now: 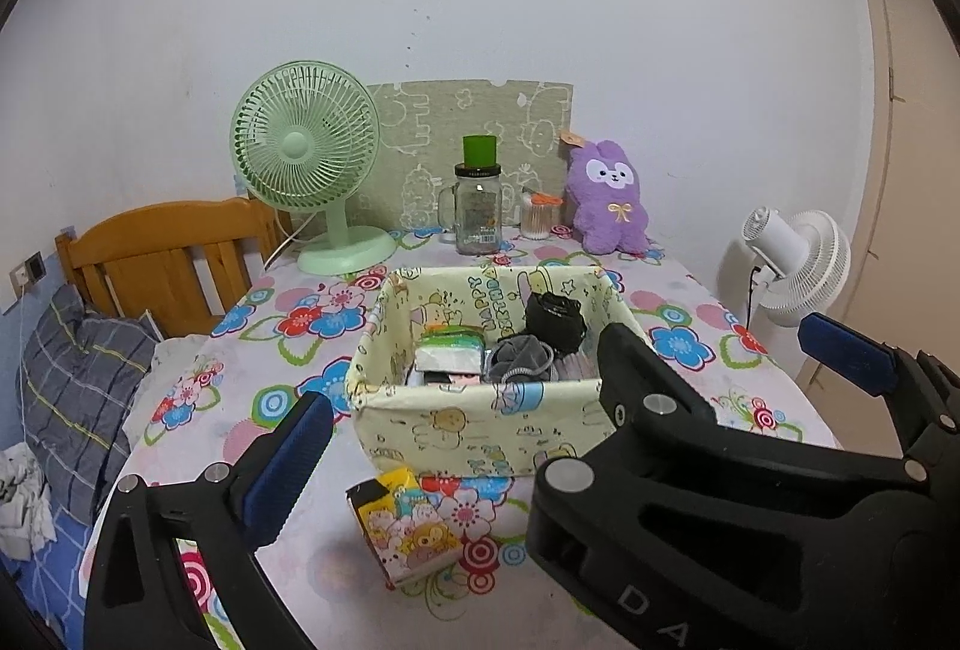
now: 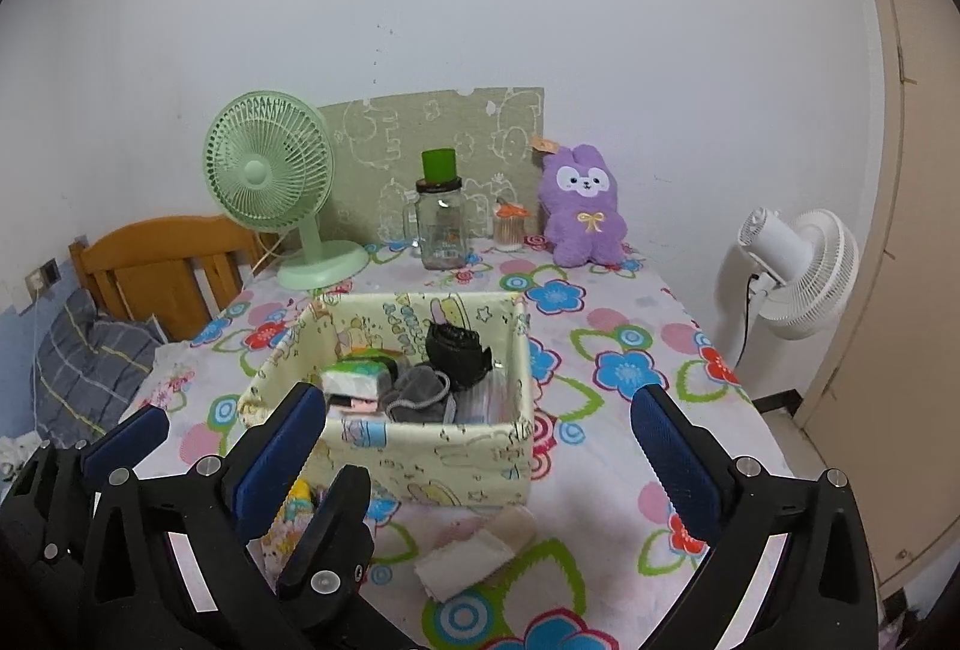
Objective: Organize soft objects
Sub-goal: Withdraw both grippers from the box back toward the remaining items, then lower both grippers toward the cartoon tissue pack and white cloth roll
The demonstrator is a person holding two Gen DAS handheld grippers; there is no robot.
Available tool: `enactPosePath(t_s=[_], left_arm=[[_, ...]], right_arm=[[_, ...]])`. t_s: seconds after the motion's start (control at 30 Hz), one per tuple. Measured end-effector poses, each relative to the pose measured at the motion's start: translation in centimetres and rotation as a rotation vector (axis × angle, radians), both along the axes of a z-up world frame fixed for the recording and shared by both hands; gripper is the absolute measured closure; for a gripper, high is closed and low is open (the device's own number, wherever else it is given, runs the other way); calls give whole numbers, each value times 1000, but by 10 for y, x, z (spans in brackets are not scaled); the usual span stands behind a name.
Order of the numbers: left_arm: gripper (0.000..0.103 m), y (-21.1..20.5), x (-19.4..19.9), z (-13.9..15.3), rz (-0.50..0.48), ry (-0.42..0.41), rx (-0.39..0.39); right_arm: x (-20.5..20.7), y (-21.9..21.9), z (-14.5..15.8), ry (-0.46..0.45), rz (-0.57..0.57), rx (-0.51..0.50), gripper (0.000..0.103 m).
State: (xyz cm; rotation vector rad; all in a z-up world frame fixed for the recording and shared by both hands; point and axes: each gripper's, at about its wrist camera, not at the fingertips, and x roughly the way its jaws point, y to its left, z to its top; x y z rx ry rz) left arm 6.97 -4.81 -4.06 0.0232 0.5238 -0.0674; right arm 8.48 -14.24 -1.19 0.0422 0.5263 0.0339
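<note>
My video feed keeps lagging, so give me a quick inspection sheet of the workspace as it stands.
Surface: table under a flower-print cloth.
Job's things: pale yellow cartoon-print fabric basket holding a tissue pack, grey and black cloth items; cartoon-print packet and folded white cloth lie in front of it on the cloth.
Clutter: mint green desk fan, glass mug jar with green lid, cotton swab pot, purple plush bunny, all at the back.
Grippers: left gripper and right gripper both open, empty.
Cables: black cord on white standing fan.
Surroundings: wooden headboard, white wall.
</note>
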Motion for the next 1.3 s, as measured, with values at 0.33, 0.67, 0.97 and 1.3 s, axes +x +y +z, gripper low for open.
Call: enactPosePath(t_s=[0.33,0.67,0.97,1.3], left_arm=[[0,0,-21,-6,8,-32,-1],[0,2,-33,-22,-2,-12,-8],[0,5,-35,-38,-9,9,-13],[0,7,-30,-65,-5,53,-16]], right_arm=[[-22,1,-7,4,-31,4,0],[-37,3,-21,6,-49,6,0],[-42,5,-38,18,-39,11,0],[-36,8,-68,66,-29,2,0]])
